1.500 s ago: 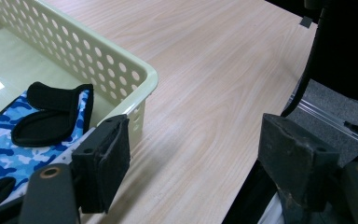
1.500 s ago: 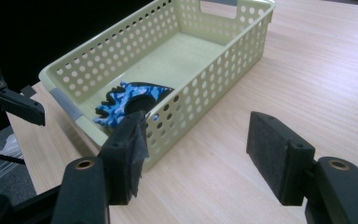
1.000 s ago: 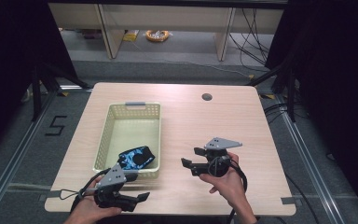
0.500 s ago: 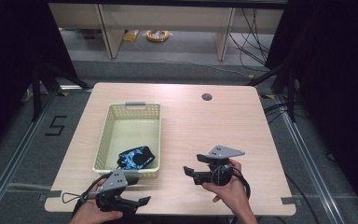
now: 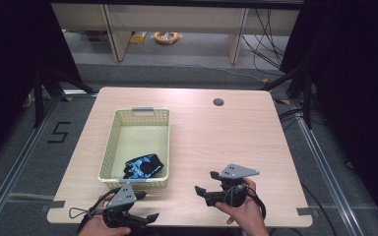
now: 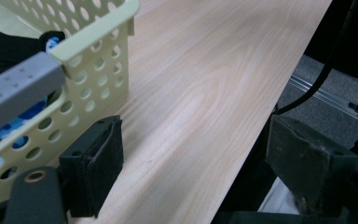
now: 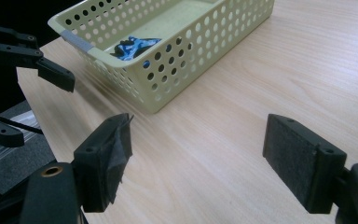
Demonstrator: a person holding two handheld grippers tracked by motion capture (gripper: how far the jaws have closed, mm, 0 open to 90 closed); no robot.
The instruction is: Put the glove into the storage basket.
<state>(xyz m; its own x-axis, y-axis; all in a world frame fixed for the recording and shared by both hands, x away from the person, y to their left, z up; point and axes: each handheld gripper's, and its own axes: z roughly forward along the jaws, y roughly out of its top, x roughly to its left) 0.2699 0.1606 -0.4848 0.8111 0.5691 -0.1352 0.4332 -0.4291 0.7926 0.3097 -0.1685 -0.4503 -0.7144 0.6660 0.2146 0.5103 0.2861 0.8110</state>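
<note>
Well, both pairs of tongs sit low at the near edge of the pale wood-grain table [image 5: 216,132], each held in a hand, and neither has hold of anything. The left gripper [image 5: 145,206] has just been opening its black jaws and they now stand wide apart with only bare tabletop between them; the right gripper [image 5: 200,192] has likewise been spreading its jaws, which gape with nothing but wood between the pads. What they seem concerned with is the crumpled blue-and-black cloth [image 5: 142,166], which lies inside the pale yellow perforated plastic basket [image 5: 109,147], bunched against its near wall. From the left gripper that cloth is just ahead, over the basket's near rim [image 6: 93,32], so close that the basket wall sits right beside its jaw. From the right gripper [image 7: 200,161] the cloth [image 7: 133,46] lies farther off, ahead and across to the side, beyond the basket corner. The bundle's longer side runs roughly along the near wall. I'd judge the left hand the nearer one.
</note>
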